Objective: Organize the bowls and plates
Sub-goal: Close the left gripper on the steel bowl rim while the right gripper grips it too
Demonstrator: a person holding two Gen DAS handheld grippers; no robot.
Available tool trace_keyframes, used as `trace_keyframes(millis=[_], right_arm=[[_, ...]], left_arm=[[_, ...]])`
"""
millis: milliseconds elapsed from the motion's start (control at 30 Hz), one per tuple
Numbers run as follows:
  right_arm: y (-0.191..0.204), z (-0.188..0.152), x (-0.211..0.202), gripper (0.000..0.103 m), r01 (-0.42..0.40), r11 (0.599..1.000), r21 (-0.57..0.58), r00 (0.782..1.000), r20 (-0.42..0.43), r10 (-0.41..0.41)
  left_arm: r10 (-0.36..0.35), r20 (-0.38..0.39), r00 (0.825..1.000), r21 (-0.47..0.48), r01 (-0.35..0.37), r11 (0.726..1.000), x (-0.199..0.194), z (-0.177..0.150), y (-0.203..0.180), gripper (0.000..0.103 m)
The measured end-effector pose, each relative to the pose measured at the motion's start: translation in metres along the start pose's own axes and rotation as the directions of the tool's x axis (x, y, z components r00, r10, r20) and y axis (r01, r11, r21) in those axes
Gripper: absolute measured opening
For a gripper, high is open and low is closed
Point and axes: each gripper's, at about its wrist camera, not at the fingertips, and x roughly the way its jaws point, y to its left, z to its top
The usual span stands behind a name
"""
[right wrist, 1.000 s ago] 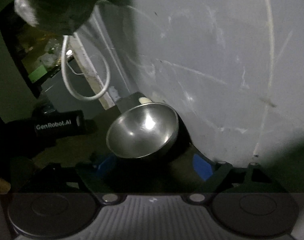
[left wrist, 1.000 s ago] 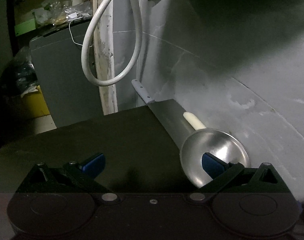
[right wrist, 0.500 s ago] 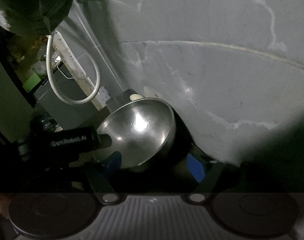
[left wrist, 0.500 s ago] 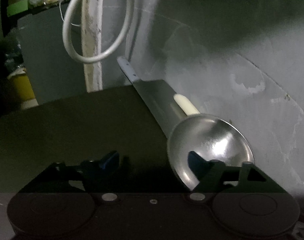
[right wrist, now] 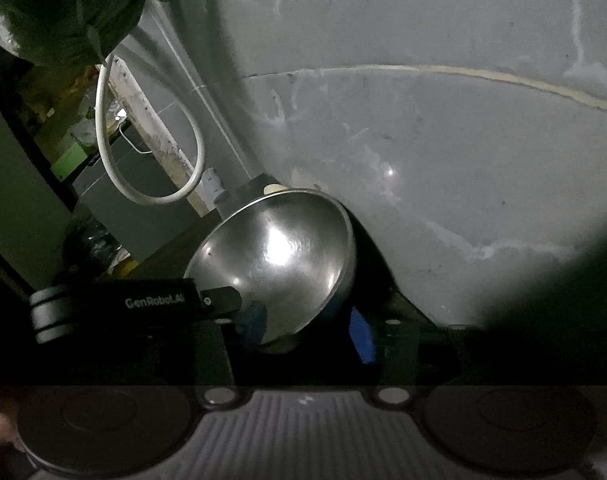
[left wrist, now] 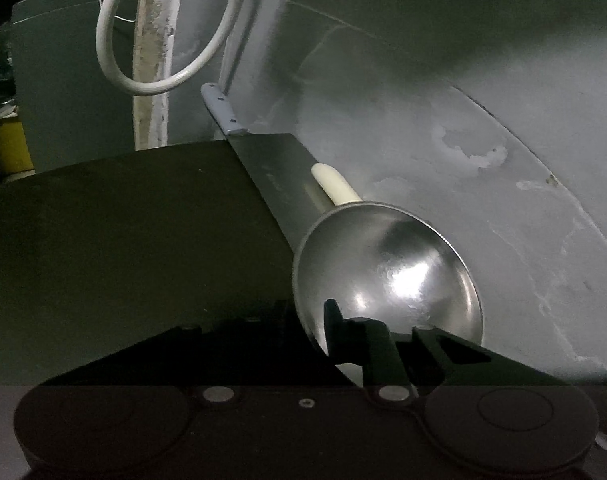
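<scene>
A shiny steel bowl stands tilted on a dark counter against a grey wall; it also shows in the right wrist view. My left gripper has closed on the bowl's near rim; one finger shows inside the bowl, the other is lost in the dark. In the right wrist view the left gripper reaches the bowl's left rim. My right gripper is open, its blue pads either side of the bowl's lower edge.
A cleaver with a pale handle leans along the wall behind the bowl, with a cream handle beside it. A white cable loop hangs by a post. A grey cabinet stands beyond the counter's far edge.
My left gripper moved right and forward and closed its fingers onto the bowl's near rim. My right gripper moved in closer, so the bowl now sits between its pads.
</scene>
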Motion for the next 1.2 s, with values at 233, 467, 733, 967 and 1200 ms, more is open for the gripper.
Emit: trace_keyframes(millis=[233,467,733,967,1200], right_arm=[[0.003,0.000,-0.006,0.037,0.008,1.000,-0.018,1.000,0.003,-0.008],[0.017,-0.001,-0.025,0.036,-0.016,0.998,-0.059,0.999,0.049,0.019],[0.031,-0.002,-0.061,0.034,-0.046,0.995,-0.092,0.994,0.093,0.054],[0.039,-0.011,-0.098,0.034,-0.065,0.992,-0.111,0.989,0.125,0.079],[0.049,-0.032,-0.135,0.033,-0.066,0.989,-0.133,0.986,0.145,0.085]], left_arm=[[0.000,0.001,1.000,-0.005,0.000,1.000,-0.012,-0.007,0.004,0.019],[-0.006,0.048,0.999,-0.025,0.008,1.000,-0.036,-0.010,0.006,0.019],[-0.011,0.102,0.995,-0.024,0.014,1.000,-0.076,-0.013,0.005,0.019],[-0.021,0.141,0.990,-0.013,0.023,1.000,-0.116,-0.023,0.002,0.019],[-0.032,0.149,0.988,0.000,0.032,0.999,-0.151,-0.042,0.002,0.019]])
